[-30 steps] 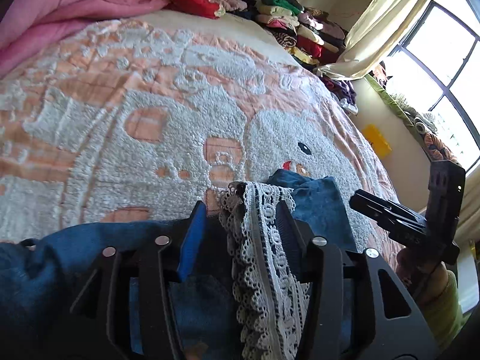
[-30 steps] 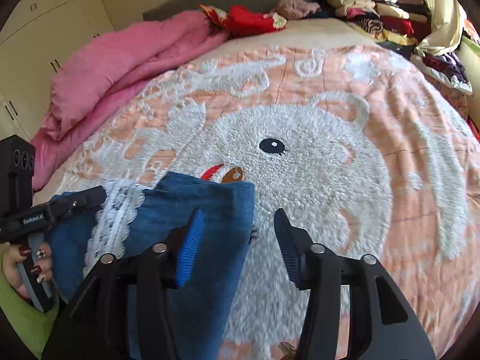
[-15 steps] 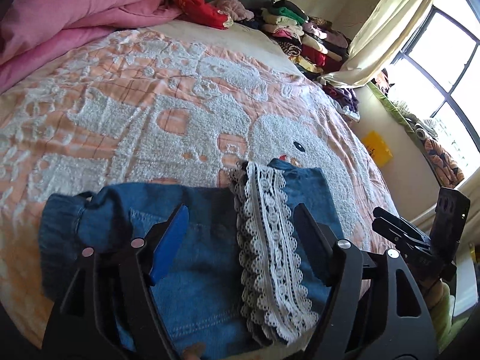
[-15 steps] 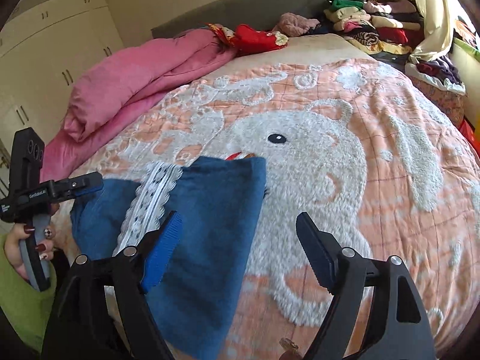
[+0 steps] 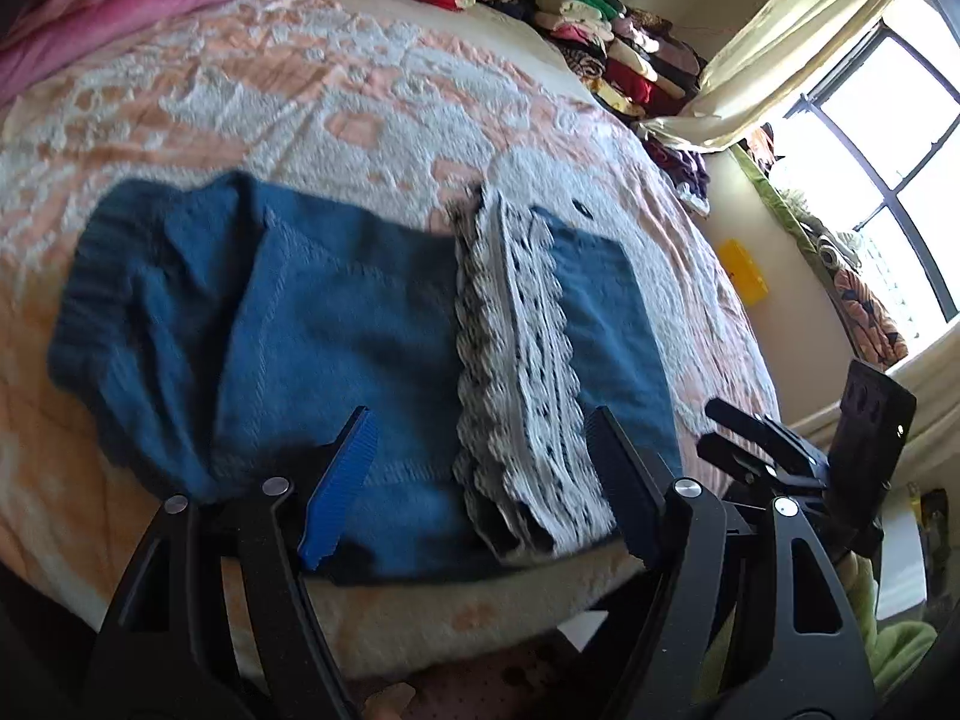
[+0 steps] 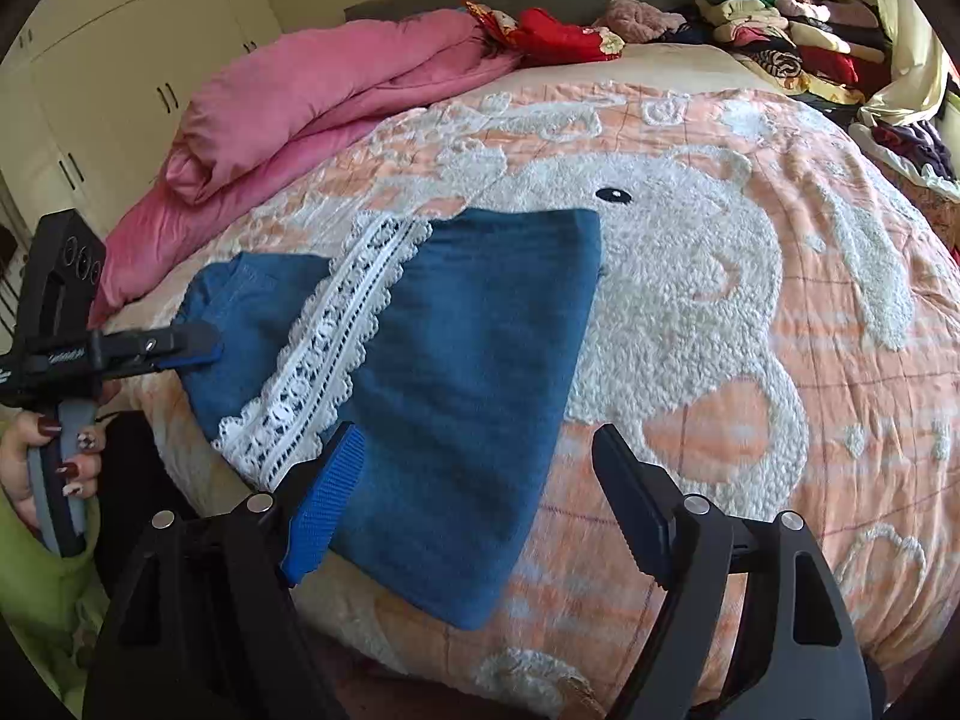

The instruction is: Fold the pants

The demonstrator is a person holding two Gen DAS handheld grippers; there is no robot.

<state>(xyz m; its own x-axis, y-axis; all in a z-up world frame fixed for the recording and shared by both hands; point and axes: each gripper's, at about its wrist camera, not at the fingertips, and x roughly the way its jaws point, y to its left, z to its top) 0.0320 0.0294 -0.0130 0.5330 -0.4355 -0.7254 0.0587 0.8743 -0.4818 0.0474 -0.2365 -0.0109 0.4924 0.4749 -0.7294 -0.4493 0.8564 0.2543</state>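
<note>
Bed: the peach bedspread (image 6: pixel 750 324) with its white bear motif fills the space ahead of both your grippers. More of its near edge shows now than 1 second ago, when your cameras sat closer in over the cloth.

Quilt: a pink quilt (image 6: pixel 312 102) is bunched at the far left, well beyond your left gripper's reach.

Clothes stack: folded clothes (image 5: pixel 606 42) are piled at the far right of the bed, near the curtain.

Pants: the blue denim pants (image 5: pixel 336 324) lie folded on the near edge of the bed, just ahead of your left gripper's fingertips and ahead-left of your right one. 1 second ago the fabric sat between your left jaws; now it lies flat, in front of them.

Lace trim: the white lace band (image 5: pixel 522 348) runs away from you across the denim, ahead of your left gripper's right finger. Earlier it was draped up between those jaws.

Left gripper: your left gripper (image 5: pixel 480 480) stands open about 2 thirds of the way, with nothing gripped. Its jaws opened over the last second and then eased in slightly, letting go of the pants.

Right gripper: your right gripper (image 6: pixel 474 480) stands wide open over the right edge of the pants, empty. Its jaws have just opened wider; no pad presses the cloth.
</note>
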